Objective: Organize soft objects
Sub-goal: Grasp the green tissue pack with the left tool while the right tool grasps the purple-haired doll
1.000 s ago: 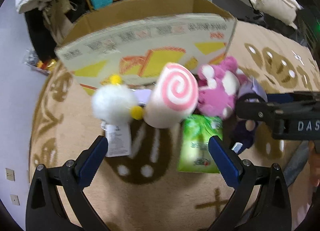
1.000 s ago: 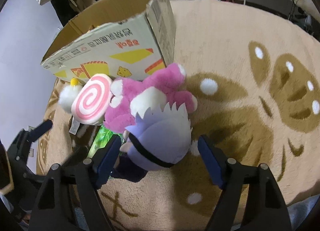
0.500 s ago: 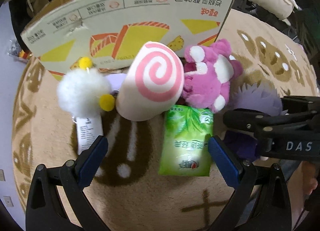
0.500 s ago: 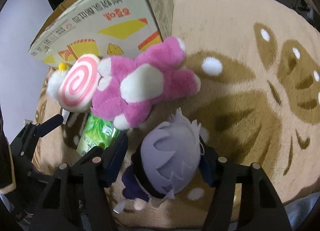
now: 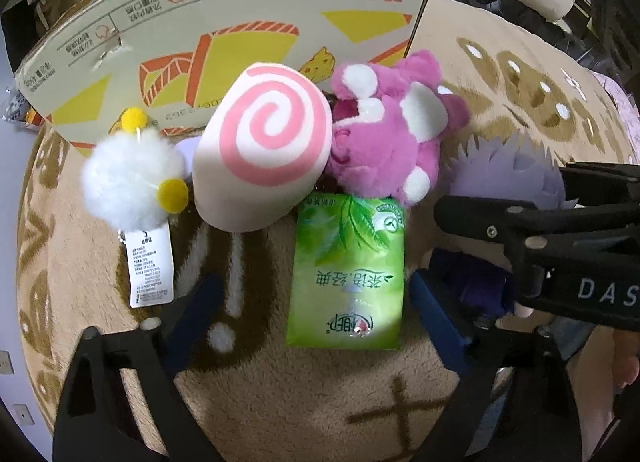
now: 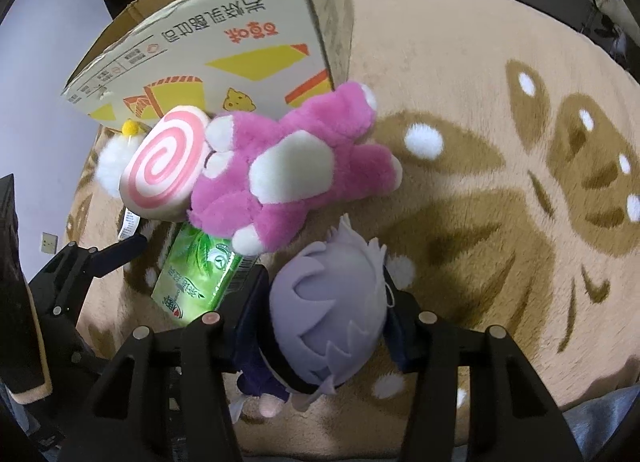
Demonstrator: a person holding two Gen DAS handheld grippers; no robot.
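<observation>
Right tongs are now clamped on the purple-haired doll, spread around it a second ago: first pick secured. Left tongs are spread, with one green tissue pack between them. Ahead: one swirl plush, one pink bear, one white pompom, one cardboard box.

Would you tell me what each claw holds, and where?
Right claw grips the purple-haired doll by its head. Left claw is open, holding nothing.

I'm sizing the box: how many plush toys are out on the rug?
4. White pom-pom plush leftmost, swirl roll beside it, pink bear by the cardboard box corner, purple-haired doll in the right gripper. Others may be hidden.
</observation>
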